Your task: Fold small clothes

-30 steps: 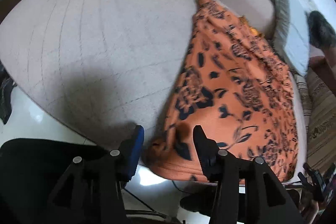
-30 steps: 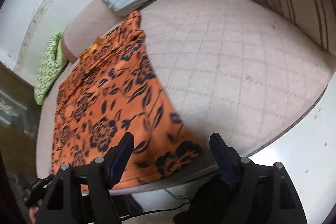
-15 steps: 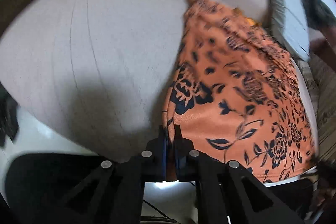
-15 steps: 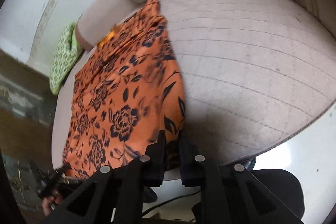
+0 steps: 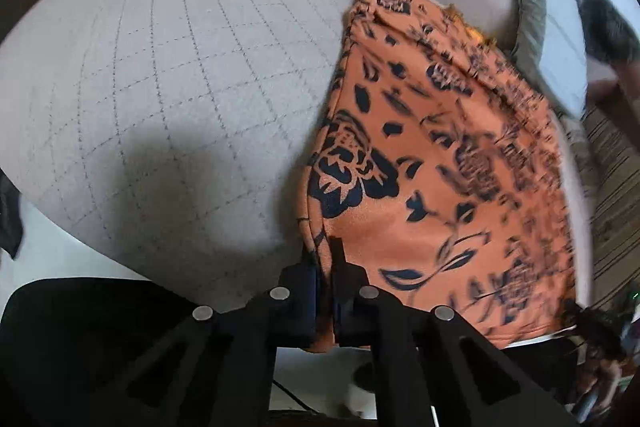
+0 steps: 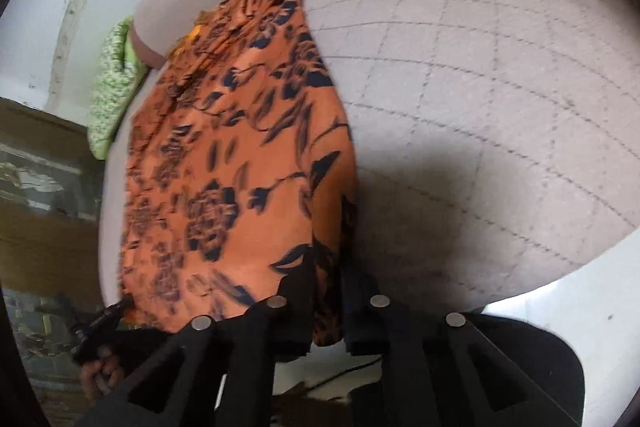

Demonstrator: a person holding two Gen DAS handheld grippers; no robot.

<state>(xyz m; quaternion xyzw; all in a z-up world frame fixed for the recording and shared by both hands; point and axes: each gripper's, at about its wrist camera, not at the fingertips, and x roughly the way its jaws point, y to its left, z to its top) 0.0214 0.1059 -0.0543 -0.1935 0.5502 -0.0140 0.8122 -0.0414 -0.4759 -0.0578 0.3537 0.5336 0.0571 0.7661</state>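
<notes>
Both grippers, spread wide a second ago, have since closed on the near hem of the orange floral garment (image 5: pixel 440 155). The left gripper (image 5: pixel 326 275) pinches the hem's left corner between narrow jaws; the right gripper (image 6: pixel 328 291) clamps the opposite corner the same way. The garment (image 6: pixel 224 163) lies spread lengthwise on the quilted beige bed (image 5: pixel 168 75), its near edge lifted slightly and its black flower print blurred.

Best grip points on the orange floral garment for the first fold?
The two near hem corners, from the bed's front edge. The orange floral garment lies flat with its hem overhanging that edge, so fingers slip above and below. The left gripper and right gripper already pinch there.
</notes>
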